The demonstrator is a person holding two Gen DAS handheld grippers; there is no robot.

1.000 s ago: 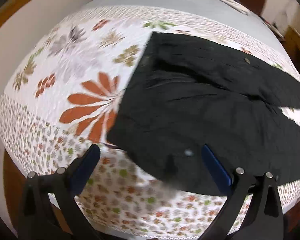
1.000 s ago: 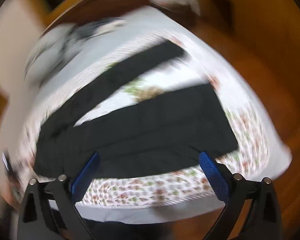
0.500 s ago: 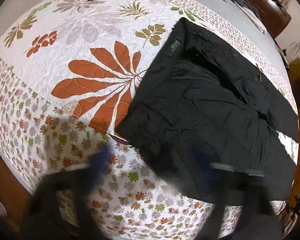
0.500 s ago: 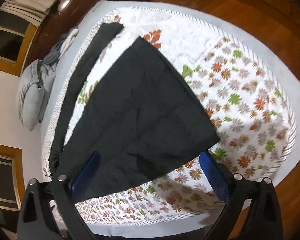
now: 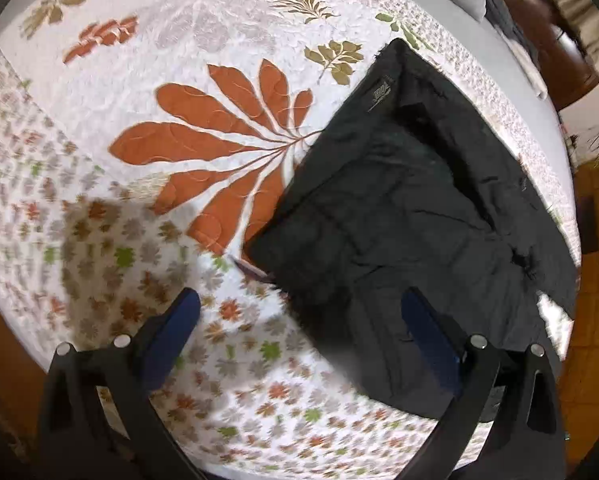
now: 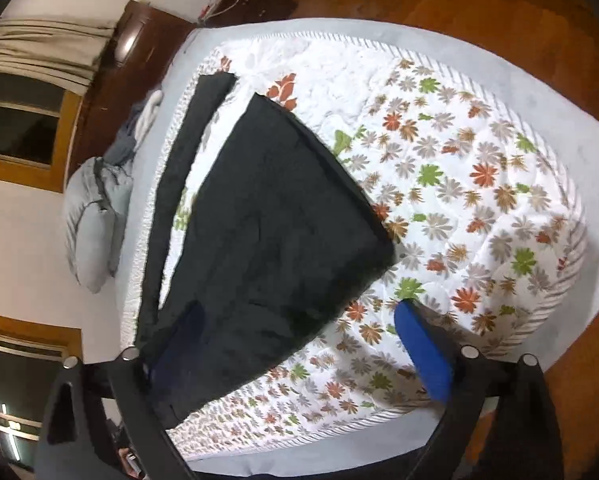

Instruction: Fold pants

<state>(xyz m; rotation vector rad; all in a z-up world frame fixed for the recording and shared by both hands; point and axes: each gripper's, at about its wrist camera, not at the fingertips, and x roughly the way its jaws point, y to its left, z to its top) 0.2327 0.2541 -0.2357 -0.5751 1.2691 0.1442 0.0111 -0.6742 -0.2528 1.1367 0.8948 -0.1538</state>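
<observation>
Black pants [image 5: 411,216] lie flat on a floral quilt [image 5: 179,80]. In the left wrist view the waistband end faces left, its near corner just ahead of my left gripper [image 5: 299,320], which is open and empty above the quilt. In the right wrist view the pants [image 6: 267,232] show two legs spread apart, the near leg wide, the far leg [image 6: 187,152] narrow. My right gripper [image 6: 299,328] is open and empty, above the near leg's hem edge.
The quilt [image 6: 479,200] covers a bed with a grey sheet [image 6: 539,92] at its edges. Grey pillows [image 6: 91,224] and clothes lie at the bed's head. Dark wooden furniture [image 6: 139,40] and wood floor [image 6: 499,0] surround the bed.
Both cameras swung and tilted over the bed. The left view shifted left, showing more quilt and the waistband corner. The right view turned toward the leg hems. The pants have not moved.
</observation>
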